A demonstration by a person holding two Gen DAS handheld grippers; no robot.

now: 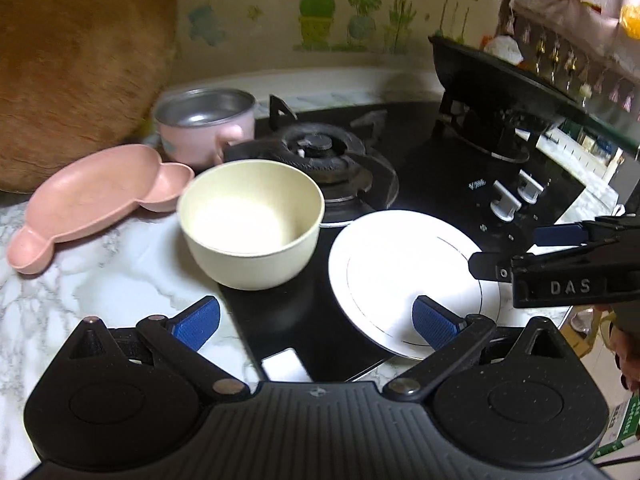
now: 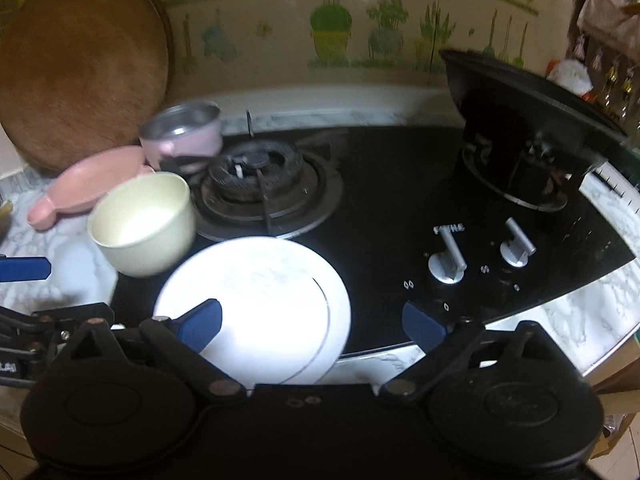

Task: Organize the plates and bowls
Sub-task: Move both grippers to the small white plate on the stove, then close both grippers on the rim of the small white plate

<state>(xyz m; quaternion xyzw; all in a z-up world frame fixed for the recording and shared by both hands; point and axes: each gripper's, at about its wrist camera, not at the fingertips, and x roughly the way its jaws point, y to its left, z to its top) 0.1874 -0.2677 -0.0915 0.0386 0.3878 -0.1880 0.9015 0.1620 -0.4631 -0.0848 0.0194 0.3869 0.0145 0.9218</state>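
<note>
A cream bowl stands empty where the marble counter meets the black hob. To its right lies a white plate on the hob's front edge. Behind the bowl are a pink divided plate and a pink mug with a metal inside. My left gripper is open just short of the bowl, its right finger over the plate's near rim. My right gripper is open, its left finger above the plate and its right finger beyond the rim. Neither holds anything.
A gas burner sits behind the plate, and two knobs lie to its right. A black wok rests tilted on the right burner. A round wooden board leans on the wall at left. Marble counter extends left of the hob.
</note>
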